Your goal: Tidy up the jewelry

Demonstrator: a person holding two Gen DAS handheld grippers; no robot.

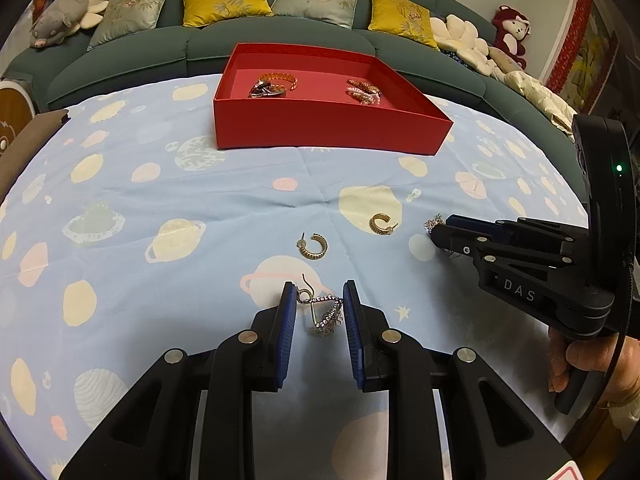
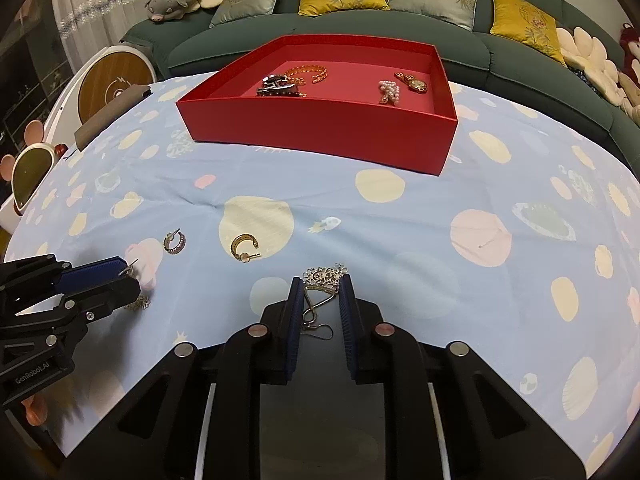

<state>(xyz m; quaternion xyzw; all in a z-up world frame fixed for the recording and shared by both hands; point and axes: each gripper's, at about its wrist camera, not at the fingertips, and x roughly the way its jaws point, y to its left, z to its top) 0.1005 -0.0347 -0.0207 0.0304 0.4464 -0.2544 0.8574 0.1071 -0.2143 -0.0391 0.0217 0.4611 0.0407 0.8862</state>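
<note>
Straddling a dangly earring each, both claws sit low in their frames with jaws parted and nothing gripped. The left claw (image 1: 319,300) brackets a silver drop earring (image 1: 323,312) on the tabletop (image 1: 160,184); the right claw (image 2: 320,294) brackets a flower-cluster earring (image 2: 320,292). Closing could snag the fine chains or pinch the cloth, I'd judge, since the pieces lie flat and loose. Beyond, mid-frame, lie two gold hoop earrings (image 1: 313,245) (image 1: 381,224). Farthest, at upper centre, the red box (image 1: 320,128) holds bracelets (image 1: 278,82).
</note>
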